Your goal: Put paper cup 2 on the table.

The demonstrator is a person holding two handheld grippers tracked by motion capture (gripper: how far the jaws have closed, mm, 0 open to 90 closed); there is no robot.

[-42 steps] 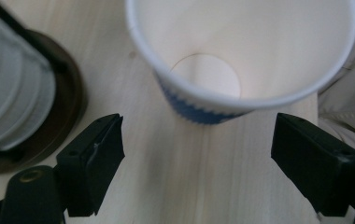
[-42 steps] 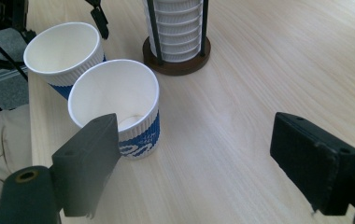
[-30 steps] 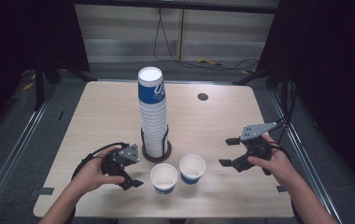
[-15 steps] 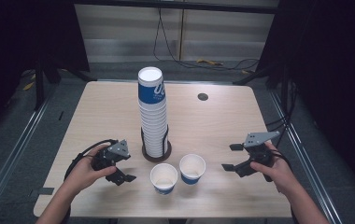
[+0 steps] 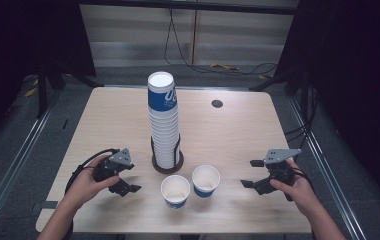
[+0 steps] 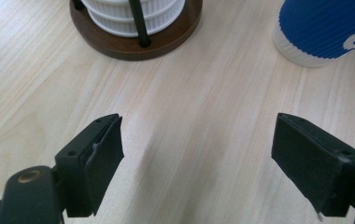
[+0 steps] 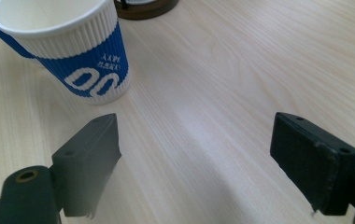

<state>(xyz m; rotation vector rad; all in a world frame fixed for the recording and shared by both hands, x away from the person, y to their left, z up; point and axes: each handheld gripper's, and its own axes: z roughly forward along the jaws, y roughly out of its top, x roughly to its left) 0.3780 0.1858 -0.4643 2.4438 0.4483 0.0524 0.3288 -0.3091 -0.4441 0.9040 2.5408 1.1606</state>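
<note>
High view: left gripper (image 5: 128, 184) low over the counter (image 5: 228, 135), near the front left edge, fingers spread wide, nothing between them. Right gripper (image 5: 252, 174) low at the front right, fingers likewise wide and bare. Between the two, two loose cups upright near the front edge: left cup (image 5: 175, 191) and right cup (image 5: 205, 180), just beside each other, whether touching could not be told. Behind them, tall stack (image 5: 163, 120) upright in a dark round holder (image 5: 167, 165).

Left gripper view: wide fingers (image 6: 98, 163) over bare wood, holder (image 6: 136, 39) ahead at upper left, cup (image 6: 327, 30) at upper right, both well apart from the pads.

Right gripper view: cup (image 7: 73, 51) ahead at upper left, near but clear of the left finger (image 7: 89, 158); blue band with white print seen on its ribbed wall.
</note>
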